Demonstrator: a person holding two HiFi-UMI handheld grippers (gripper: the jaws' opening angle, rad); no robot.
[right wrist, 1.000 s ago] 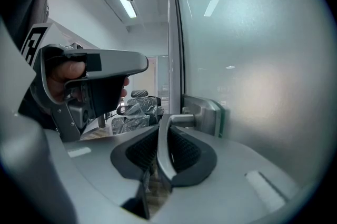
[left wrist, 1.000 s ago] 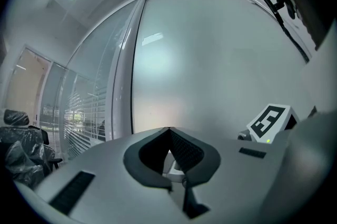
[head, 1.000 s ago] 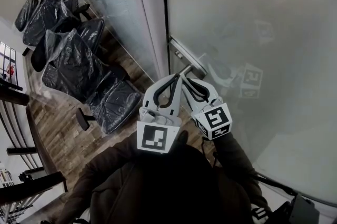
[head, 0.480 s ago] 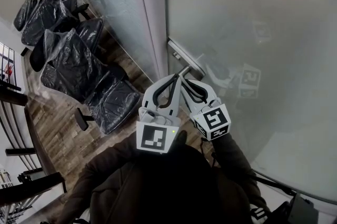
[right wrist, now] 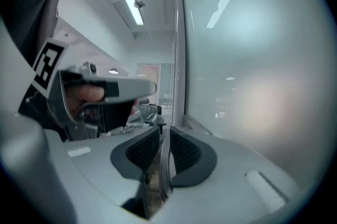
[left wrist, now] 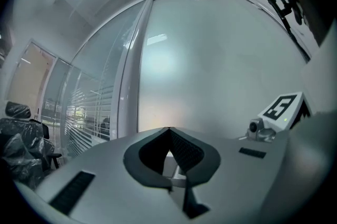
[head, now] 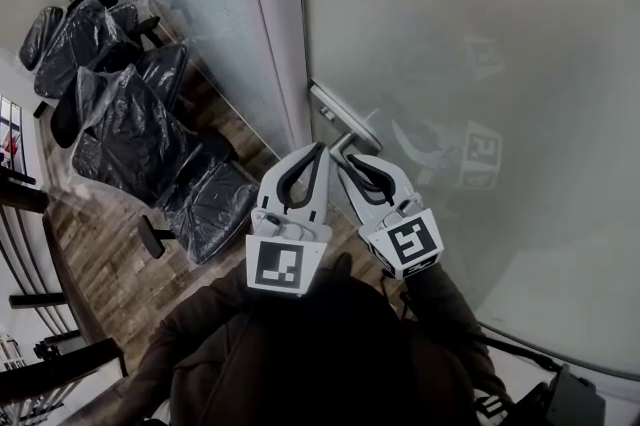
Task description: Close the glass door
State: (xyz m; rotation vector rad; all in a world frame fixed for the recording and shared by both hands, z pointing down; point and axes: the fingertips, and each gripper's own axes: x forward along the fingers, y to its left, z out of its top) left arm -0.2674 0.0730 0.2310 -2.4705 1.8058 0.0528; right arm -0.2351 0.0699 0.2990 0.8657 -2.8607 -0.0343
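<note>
- We saw the glass door as a tall frosted pane, grey-white and upright, filling the right side of the head view, with faint reflections on its surface.
- Its left edge ran as a dark line just beside the white post; we could not tell whether it was fully closed against it.
- The door handle was silver metal: a long plate fixed near that edge, with a lever standing out from the glass toward us.
- In the right gripper view the lever showed as a thin strip, clamped edge-on between the pads of the right gripper.
</note>
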